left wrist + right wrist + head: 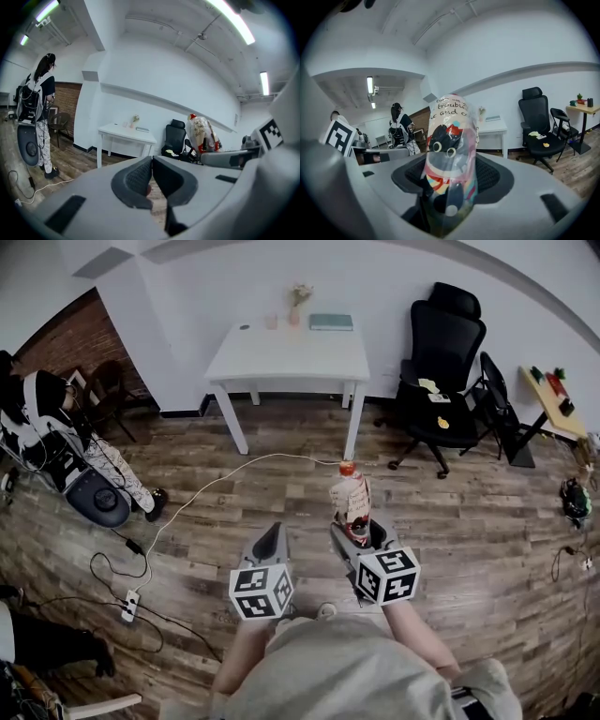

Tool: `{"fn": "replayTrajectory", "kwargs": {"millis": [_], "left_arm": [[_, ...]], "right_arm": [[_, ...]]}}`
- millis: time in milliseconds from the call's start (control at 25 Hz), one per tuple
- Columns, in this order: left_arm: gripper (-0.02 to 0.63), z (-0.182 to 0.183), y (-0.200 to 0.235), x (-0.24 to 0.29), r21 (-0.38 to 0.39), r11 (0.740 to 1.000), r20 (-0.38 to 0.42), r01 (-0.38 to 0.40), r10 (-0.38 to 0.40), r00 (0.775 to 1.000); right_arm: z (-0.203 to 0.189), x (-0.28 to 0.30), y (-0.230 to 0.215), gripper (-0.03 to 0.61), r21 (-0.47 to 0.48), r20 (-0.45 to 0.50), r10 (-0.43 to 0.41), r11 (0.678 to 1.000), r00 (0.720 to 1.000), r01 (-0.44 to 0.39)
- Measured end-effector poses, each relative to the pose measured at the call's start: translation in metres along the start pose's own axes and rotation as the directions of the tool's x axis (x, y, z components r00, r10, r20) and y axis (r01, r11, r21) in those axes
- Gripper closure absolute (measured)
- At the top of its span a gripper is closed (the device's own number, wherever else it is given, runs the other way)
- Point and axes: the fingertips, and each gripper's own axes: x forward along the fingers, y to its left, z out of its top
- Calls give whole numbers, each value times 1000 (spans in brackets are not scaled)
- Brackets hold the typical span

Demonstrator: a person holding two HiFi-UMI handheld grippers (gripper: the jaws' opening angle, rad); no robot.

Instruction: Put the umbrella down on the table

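A folded umbrella in a clear sleeve with a cartoon cat print stands upright between the jaws of my right gripper, which is shut on it. In the right gripper view the umbrella fills the gap between the dark pads. My left gripper is held beside it at the same height, its jaws closed together with nothing in them. The white table stands well ahead against the far wall, across a stretch of wooden floor.
A small vase, a cup and a green book sit at the table's back edge. A black office chair is to its right, a person at far left. A white cable and power strip lie on the floor.
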Motion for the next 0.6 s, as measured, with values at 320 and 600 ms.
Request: {"fn": "replayTrajectory", "kwargs": {"millis": [320,600], "left_arm": [[606,14,-8,7,4,1000,14,-5,5,1000],[604,4,-24,2,-1,1000,34,-23,23,999]], "right_arm": [[15,3,-5,305,20,13,30,999,999,-30],[11,-11,-14,305,15,30,57,998,998,-57]]}}
